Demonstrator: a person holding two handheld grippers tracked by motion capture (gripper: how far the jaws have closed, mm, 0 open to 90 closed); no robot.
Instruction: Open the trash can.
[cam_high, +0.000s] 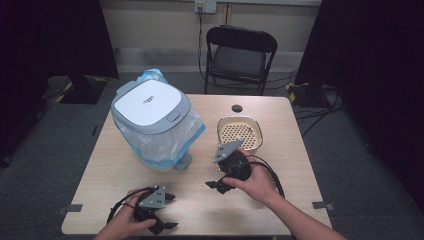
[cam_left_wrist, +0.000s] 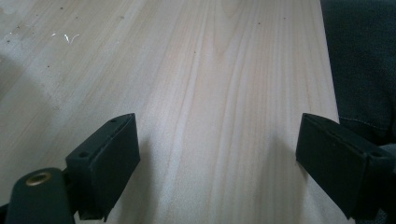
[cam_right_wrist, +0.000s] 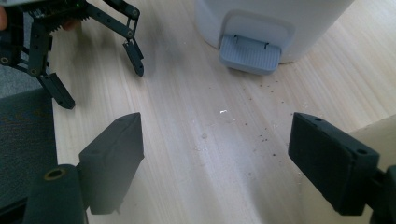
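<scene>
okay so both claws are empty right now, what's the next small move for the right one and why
Probably ease the right claw forward and left toward the pedal bin's grey foot pedal. Its jaws stand open with nothing between them above bare table, the pedal lies straight ahead, and the bin's lid is closed. The left claw rests open near the table edge.

I note a black chair (cam_high: 241, 52) beyond the table's (cam_high: 200, 210) far edge. Wall socket (cam_high: 205, 6) far left of it. Small dark disc (cam_high: 237, 108) near the far edge. Crumbs (cam_right_wrist: 261, 135) scattered on the wood.
</scene>
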